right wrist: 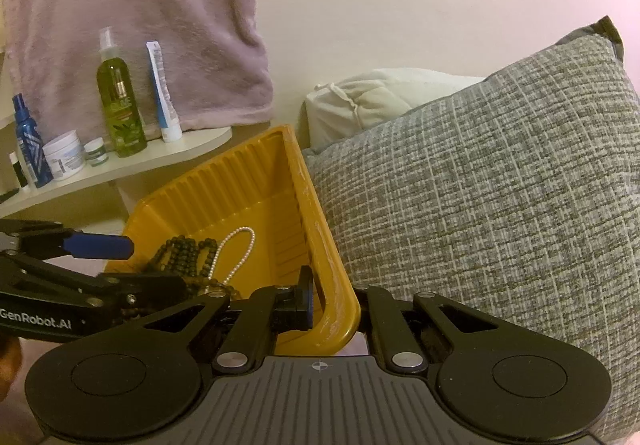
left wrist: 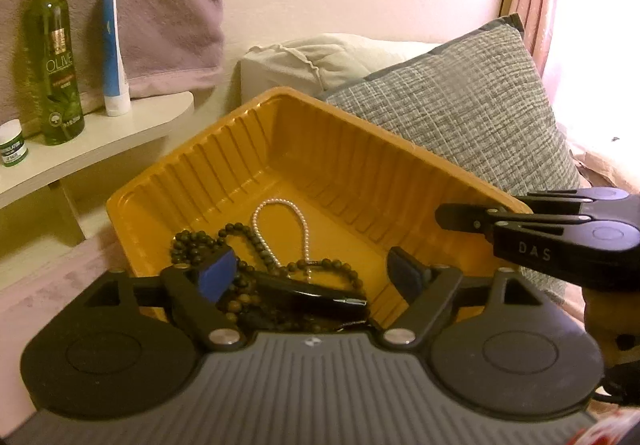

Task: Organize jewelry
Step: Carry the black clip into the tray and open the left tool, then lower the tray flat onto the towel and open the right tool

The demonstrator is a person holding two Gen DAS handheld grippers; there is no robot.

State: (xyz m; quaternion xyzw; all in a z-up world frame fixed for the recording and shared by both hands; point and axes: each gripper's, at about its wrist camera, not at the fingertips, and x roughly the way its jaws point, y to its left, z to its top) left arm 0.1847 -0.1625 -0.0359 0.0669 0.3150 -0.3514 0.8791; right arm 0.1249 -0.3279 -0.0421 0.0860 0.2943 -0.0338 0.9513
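Observation:
A yellow ribbed tray (left wrist: 224,149) sits tilted against a grey cushion. In it lie a white pearl necklace (left wrist: 306,233), dark bead strands (left wrist: 192,245) and a glossy black slim item (left wrist: 320,295). My left gripper (left wrist: 314,273) hangs open over the tray's near end, its blue pads either side of the beads and the black item without pressing them. My right gripper (right wrist: 336,305) is shut on the tray's (right wrist: 240,181) near right rim. It shows in the left wrist view as the right gripper (left wrist: 460,219) at the rim. The right wrist view shows the left gripper (right wrist: 132,265), pearls (right wrist: 240,257) and beads (right wrist: 180,253).
The grey woven cushion (right wrist: 480,185) stands right behind the tray, a white pillow (left wrist: 320,57) beyond it. A pale shelf (left wrist: 120,141) at left carries a green olive bottle (left wrist: 56,69), a blue-white tube (left wrist: 112,53) and small jars. A pink towel (left wrist: 160,5) hangs above.

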